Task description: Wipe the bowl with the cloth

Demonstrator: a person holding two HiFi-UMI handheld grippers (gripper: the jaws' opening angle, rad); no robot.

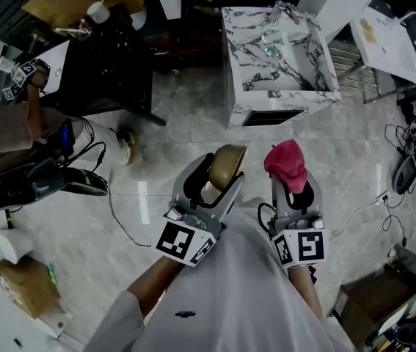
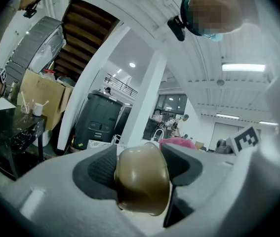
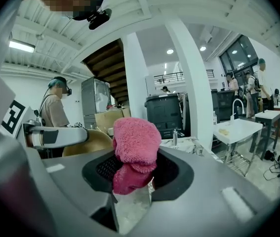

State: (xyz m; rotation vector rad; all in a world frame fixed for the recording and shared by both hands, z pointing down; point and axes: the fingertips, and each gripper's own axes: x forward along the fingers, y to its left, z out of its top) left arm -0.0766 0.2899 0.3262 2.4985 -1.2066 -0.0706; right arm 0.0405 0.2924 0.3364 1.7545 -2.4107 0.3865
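Above marble floor [image 1: 185,119], left gripper [image 1: 217,184] clamps the bowl [image 1: 227,165]; right gripper [image 1: 294,185] clamps the cloth [image 1: 286,163]

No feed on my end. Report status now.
Left hand-held gripper shut on bowl. Right hand-held gripper shut on cloth. Bowl and cloth held up side by side, not touching. Nothing between them.

Looking steeply down, the left gripper [image 1: 217,176] clasps a brassy brown bowl [image 1: 227,163], and the right gripper [image 1: 291,184] beside it clutches a bunched pink cloth [image 1: 286,163]. Ahead, on the pale glossy floor [image 1: 185,123], stands a marble-patterned counter [image 1: 285,100] with a sunken sink [image 1: 290,50].
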